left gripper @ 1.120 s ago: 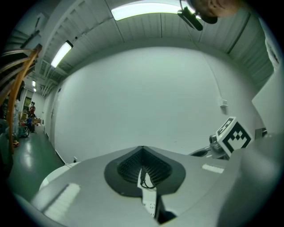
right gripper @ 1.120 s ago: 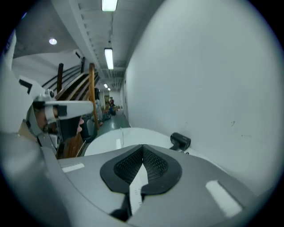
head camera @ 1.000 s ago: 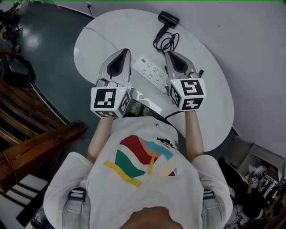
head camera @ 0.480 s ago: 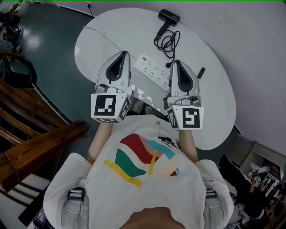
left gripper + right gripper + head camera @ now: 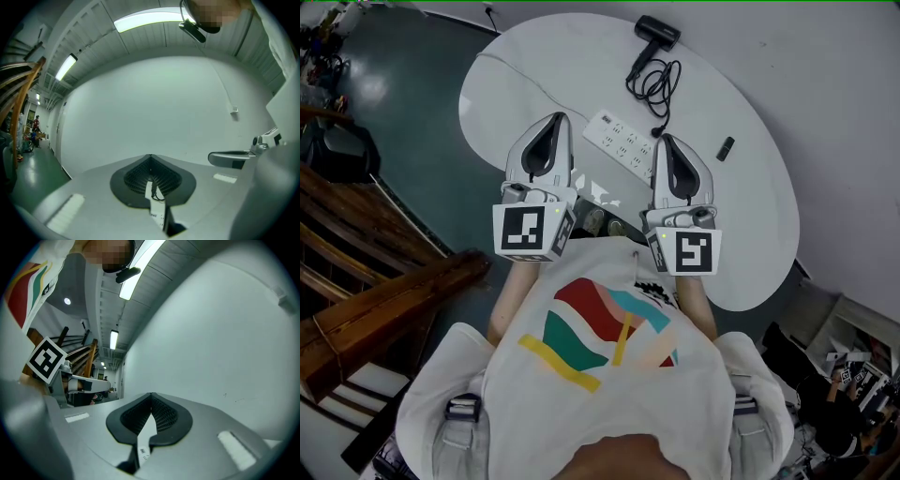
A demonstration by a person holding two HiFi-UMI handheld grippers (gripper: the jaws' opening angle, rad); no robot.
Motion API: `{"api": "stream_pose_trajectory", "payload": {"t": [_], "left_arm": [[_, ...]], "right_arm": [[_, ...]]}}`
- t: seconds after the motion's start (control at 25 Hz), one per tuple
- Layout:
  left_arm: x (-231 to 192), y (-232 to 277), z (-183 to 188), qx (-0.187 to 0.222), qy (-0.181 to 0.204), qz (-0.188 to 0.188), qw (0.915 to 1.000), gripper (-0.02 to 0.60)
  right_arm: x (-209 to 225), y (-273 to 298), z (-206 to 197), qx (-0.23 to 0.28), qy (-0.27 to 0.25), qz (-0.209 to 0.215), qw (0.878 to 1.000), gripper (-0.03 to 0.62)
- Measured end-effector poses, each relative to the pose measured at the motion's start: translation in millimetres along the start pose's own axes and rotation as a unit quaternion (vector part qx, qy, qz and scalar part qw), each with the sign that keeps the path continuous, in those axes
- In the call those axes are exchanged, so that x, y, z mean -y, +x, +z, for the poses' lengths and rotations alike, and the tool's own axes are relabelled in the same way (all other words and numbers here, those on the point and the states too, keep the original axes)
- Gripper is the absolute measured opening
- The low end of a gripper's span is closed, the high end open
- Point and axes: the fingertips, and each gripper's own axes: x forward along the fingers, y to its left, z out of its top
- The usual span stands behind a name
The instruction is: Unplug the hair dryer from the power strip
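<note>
The white power strip (image 5: 622, 148) lies across the middle of the white oval table (image 5: 741, 216). The black hair dryer (image 5: 658, 33) rests at the far edge, and its black cord (image 5: 654, 82) coils toward the strip. The cord's end (image 5: 657, 131) lies at the strip's far side; whether it sits in a socket I cannot tell. My left gripper (image 5: 557, 120) hovers left of the strip, jaws shut and empty. My right gripper (image 5: 664, 141) hovers at the strip's right end, also shut on nothing. Both gripper views show closed pads (image 5: 140, 176) (image 5: 164, 416), with a sliver of the strip (image 5: 145, 434) in the slit.
A small black object (image 5: 726, 147) lies on the table right of the right gripper. Wooden stair rails (image 5: 366, 281) stand at the left beyond the table edge. A white wall runs behind the table. The left gripper's marker cube (image 5: 46, 359) shows in the right gripper view.
My right gripper has drawn back toward the person and turned, uncovering the cord's end and the small black object. The left gripper has stayed put.
</note>
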Motion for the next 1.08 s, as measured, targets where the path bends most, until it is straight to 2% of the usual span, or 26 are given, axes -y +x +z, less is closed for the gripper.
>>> {"api": "stream_pose_trajectory", "payload": {"t": [0.48,1.08], "left_arm": [[4.6,-0.2,-3.3,-0.003,0.002,-0.005,1.0,-0.002],[-1.7,1.1,-7.2,-0.008,0.0,-0.002,1.0,-0.002]], "right_arm": [[10.6,-0.2,-4.0,-0.014,-0.001,-0.016,1.0,0.011],[14.1,4.6,-7.8,-0.024,-0.006,-0.014,1.0,0.011]]}}
